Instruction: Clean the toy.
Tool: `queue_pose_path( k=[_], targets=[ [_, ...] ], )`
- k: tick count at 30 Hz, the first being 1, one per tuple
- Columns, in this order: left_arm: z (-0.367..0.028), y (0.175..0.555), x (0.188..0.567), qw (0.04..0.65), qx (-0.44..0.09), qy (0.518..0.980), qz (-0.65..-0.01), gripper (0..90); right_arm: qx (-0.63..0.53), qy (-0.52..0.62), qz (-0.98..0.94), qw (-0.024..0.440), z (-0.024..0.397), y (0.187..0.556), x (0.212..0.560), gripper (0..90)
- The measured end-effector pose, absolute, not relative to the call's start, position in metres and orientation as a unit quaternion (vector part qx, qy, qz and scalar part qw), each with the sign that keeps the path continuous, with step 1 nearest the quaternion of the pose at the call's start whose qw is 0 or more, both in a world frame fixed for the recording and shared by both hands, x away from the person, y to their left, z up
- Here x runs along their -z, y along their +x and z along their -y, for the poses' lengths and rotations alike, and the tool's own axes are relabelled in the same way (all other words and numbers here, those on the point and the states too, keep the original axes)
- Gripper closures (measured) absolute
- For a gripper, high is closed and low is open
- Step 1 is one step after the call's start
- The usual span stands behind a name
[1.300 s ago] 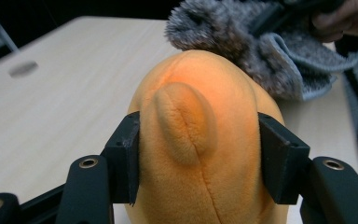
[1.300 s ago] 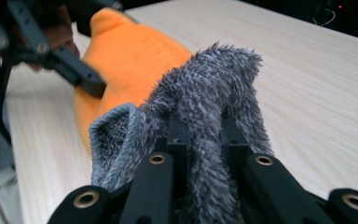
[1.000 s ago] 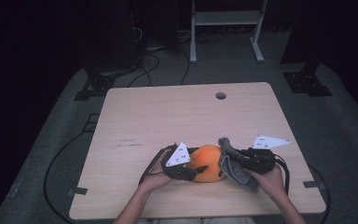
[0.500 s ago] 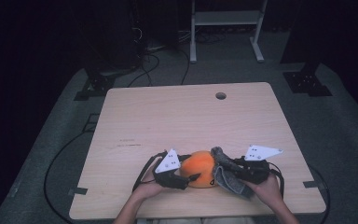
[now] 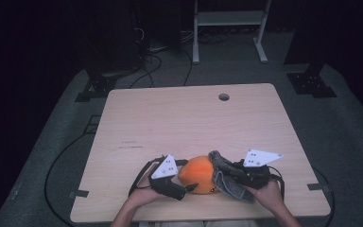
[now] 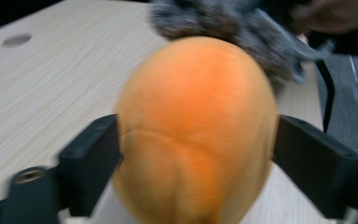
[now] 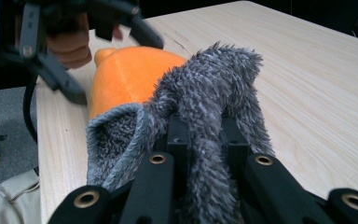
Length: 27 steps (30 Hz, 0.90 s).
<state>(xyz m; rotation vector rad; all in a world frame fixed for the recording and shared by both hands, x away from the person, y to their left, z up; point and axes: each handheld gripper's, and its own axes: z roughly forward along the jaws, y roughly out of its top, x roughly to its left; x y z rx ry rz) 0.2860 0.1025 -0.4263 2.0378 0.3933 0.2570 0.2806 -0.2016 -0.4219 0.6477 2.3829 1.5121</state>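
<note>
pale wooden table (image 5: 179, 123) with a hole (image 5: 224, 97), dark room.

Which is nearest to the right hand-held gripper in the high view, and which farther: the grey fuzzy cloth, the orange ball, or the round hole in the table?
1. Grey fuzzy cloth, pinched in its jaws.
2. Orange ball, just left of the cloth.
3. Round hole, near the table's far edge.

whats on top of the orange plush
A grey fuzzy cloth, pinched in the right claw, drapes over one end of the orange plush. The part beneath it is hidden.
</note>
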Motion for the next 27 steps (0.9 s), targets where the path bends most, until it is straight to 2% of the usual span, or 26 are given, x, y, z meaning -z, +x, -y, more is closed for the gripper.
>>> queue_pose_path(
  k=[1,3,4,7,10,11,13,15,17,19,21,24,27],
  targets=[
    [-0.101,0.289,0.427,0.495,-0.095,0.846,-0.173,9.4,-0.518,0.221,-0.817,0.123,0.203,0.281,0.423,77.8],
    [-0.094,0.293,0.432,0.478,-0.079,0.859,-0.166,10.5,-0.523,0.225,-0.814,0.113,0.204,0.281,0.424,77.7],
    [-0.091,0.292,0.435,0.474,-0.092,0.861,-0.158,13.4,-0.525,0.226,-0.813,0.109,0.205,0.282,0.424,77.7],
    [-0.089,0.29,0.431,0.478,-0.14,0.855,-0.142,31.2,-0.527,0.24,-0.808,0.106,0.207,0.285,0.423,77.7],
    [-0.085,0.288,0.429,0.483,-0.196,0.844,-0.125,37.7,-0.533,0.251,-0.799,0.119,0.211,0.289,0.419,77.7],
    [-0.082,0.287,0.43,0.48,-0.211,0.843,-0.122,37.7,-0.535,0.254,-0.796,0.123,0.212,0.289,0.418,77.7],
    [-0.077,0.288,0.433,0.478,-0.207,0.845,-0.123,35.8,-0.548,0.255,-0.787,0.12,0.209,0.29,0.416,77.7],
    [-0.079,0.289,0.434,0.483,-0.188,0.844,-0.138,29.0,-0.544,0.251,-0.791,0.129,0.202,0.289,0.415,77.7],
    [-0.085,0.293,0.433,0.501,-0.156,0.835,-0.163,18.5,-0.546,0.247,-0.791,0.122,0.199,0.29,0.417,77.7],
    [-0.092,0.296,0.431,0.526,-0.13,0.819,-0.188,13.5,-0.544,0.24,-0.795,0.123,0.197,0.29,0.419,77.7],
    [-0.094,0.296,0.43,0.524,-0.134,0.82,-0.185,14.5,-0.546,0.231,-0.796,0.119,0.195,0.288,0.42,77.6],
    [-0.092,0.293,0.432,0.512,-0.145,0.828,-0.175,26.9,-0.546,0.233,-0.795,0.124,0.195,0.288,0.422,77.6],
    [-0.092,0.293,0.432,0.507,-0.145,0.831,-0.178,29.4,-0.541,0.248,-0.794,0.123,0.202,0.291,0.428,77.0]
  ],
)
